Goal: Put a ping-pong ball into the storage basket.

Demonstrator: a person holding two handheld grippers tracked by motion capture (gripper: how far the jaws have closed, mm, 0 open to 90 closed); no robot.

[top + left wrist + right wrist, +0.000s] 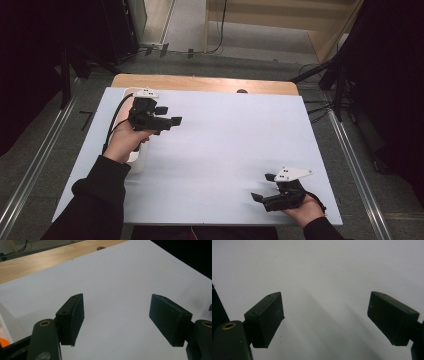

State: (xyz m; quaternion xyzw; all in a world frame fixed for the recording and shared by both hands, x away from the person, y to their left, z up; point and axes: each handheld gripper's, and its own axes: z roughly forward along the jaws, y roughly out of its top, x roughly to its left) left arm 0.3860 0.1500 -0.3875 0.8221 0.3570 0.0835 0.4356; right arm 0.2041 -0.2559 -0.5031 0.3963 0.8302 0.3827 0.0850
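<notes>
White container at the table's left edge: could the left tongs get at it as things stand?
Probably yes. The left tongs stand open and empty just above the white container, whose nature is unclear. The person's left hand lies over part of it; nothing else blocks the way.

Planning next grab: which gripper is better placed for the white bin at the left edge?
Left. The left gripper, jaws open, is by the white bin; the right gripper sits far across the board.

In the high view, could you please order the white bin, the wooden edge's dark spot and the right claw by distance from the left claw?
1. white bin, at the left edge.
2. dark spot, far wooden edge.
3. right claw, near-right corner.
</notes>
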